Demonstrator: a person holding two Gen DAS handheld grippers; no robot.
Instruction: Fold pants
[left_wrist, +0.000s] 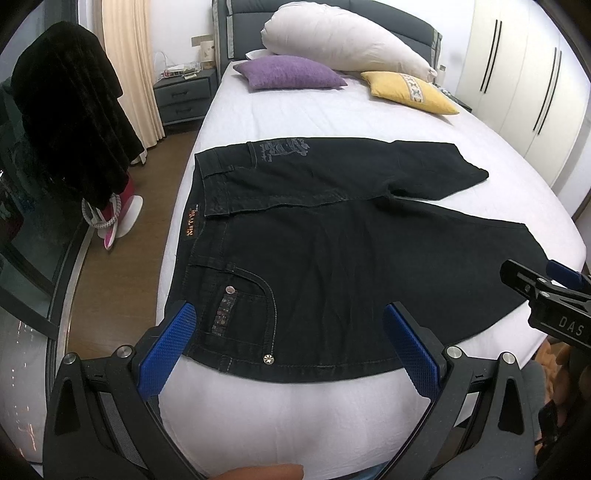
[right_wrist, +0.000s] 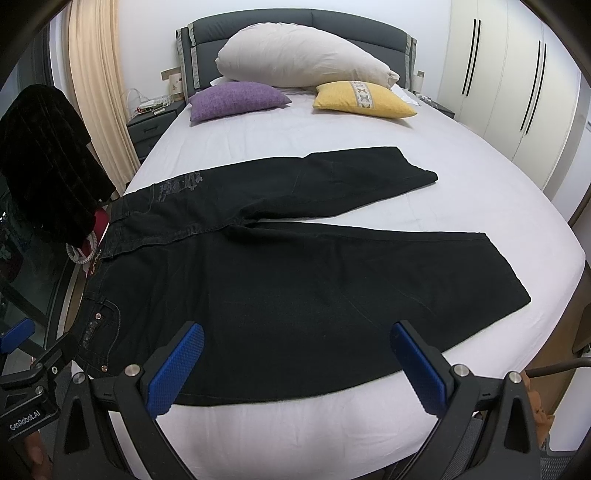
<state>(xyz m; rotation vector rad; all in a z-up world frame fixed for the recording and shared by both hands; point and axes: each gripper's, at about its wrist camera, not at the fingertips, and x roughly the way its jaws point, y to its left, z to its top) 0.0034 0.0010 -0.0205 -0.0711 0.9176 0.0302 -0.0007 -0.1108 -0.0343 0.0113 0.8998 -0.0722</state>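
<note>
Black denim pants (left_wrist: 332, 236) lie flat across the white bed (left_wrist: 295, 110), waistband to the left, both legs spread apart toward the right. They also show in the right wrist view (right_wrist: 295, 280). My left gripper (left_wrist: 290, 314) is open and empty, hovering over the near pocket area by the waistband. My right gripper (right_wrist: 297, 332) is open and empty, above the near leg's lower edge. The right gripper's body shows at the right edge of the left wrist view (left_wrist: 546, 295); the left gripper's body shows at the left edge of the right wrist view (right_wrist: 33, 373).
A purple cushion (left_wrist: 290, 72), a yellow cushion (left_wrist: 408, 92) and a large white pillow (left_wrist: 343, 40) lie at the headboard. A dark garment (left_wrist: 70, 122) hangs at the left over a wood floor. A nightstand (left_wrist: 184, 94) stands left, wardrobes (left_wrist: 528, 81) right.
</note>
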